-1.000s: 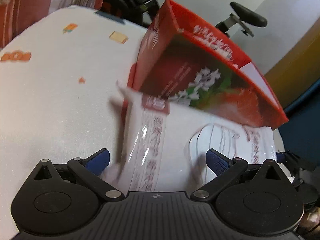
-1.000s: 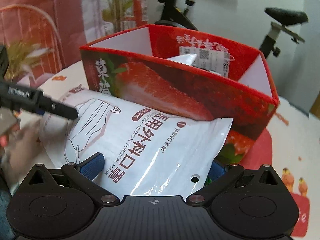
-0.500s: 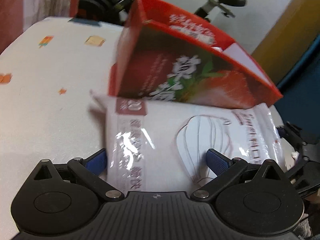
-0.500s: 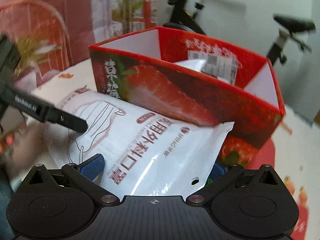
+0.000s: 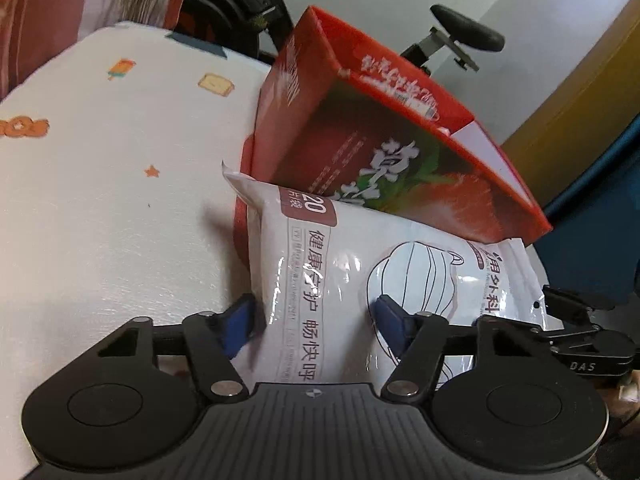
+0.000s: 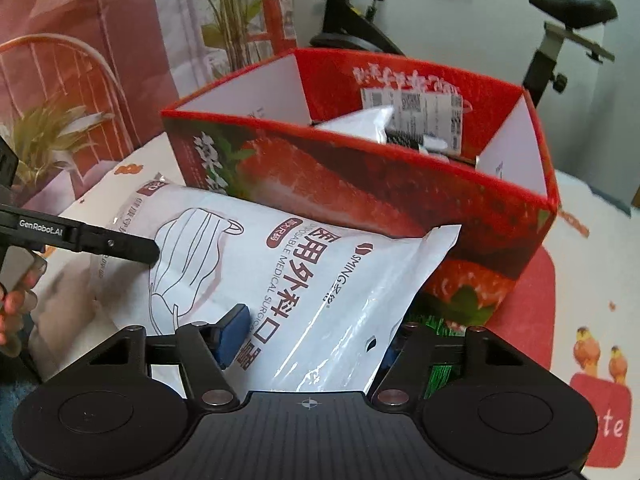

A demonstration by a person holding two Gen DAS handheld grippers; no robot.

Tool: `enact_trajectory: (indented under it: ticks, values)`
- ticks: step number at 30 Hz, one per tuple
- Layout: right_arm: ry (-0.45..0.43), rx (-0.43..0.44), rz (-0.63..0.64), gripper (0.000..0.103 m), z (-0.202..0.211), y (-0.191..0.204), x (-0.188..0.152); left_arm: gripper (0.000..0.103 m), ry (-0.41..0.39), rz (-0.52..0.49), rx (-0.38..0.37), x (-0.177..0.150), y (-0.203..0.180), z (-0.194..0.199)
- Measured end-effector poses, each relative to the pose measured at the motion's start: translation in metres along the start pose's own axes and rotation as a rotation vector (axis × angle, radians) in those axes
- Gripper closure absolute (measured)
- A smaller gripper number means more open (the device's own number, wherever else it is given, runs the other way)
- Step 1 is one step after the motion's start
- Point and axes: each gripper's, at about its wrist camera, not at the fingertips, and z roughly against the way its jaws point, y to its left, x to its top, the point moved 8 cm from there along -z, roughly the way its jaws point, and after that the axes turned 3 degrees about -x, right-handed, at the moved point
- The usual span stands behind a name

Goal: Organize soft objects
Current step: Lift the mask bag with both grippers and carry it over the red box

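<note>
A white pack of surgical masks [image 5: 344,256] lies on the table, leaning against the front of a red strawberry-print box [image 5: 400,152]. My left gripper [image 5: 314,318] straddles the pack's left end and its jaws are closing. One blue pad sits at the pack's edge, the other over its printed face. My right gripper [image 6: 314,340] straddles the other end of the same pack [image 6: 304,264], also closing, with its right pad hidden behind the pack's corner. I see no firm pinch on either side. The box [image 6: 360,188] holds another white pack [image 6: 360,120].
A white cloth with small cartoon prints [image 5: 100,200] covers the table. An exercise bike [image 6: 560,40] stands behind the box. Red-and-white bags and a plant [image 6: 48,140] fill the left background. A hand [image 6: 16,308] shows at the left edge.
Both pairs of jaws have narrowed from wide open toward the mask pack. The left view has swung slightly, and the pack stays against the box.
</note>
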Motion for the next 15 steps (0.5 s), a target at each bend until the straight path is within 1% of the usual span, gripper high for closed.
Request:
enact_trajectory:
  ticks: [4,7,11,15]
  values:
    - [-0.051,0.011,0.032,0.044,0.015,0.007,0.012,0.037,-0.032,-0.028,-0.022,0.0,-0.007,0.018]
    - [-0.098,0.019,0.064,0.044,0.029,0.013,0.024,0.037,-0.076,-0.04,-0.036,0.004,-0.012,0.035]
    - [-0.176,0.023,0.079,0.044,0.048,0.016,0.048,0.037,-0.162,-0.057,-0.052,0.018,-0.024,0.06]
    - [-0.241,0.019,0.094,0.043,0.063,0.014,0.075,0.036,-0.254,-0.101,-0.043,0.04,-0.044,0.075]
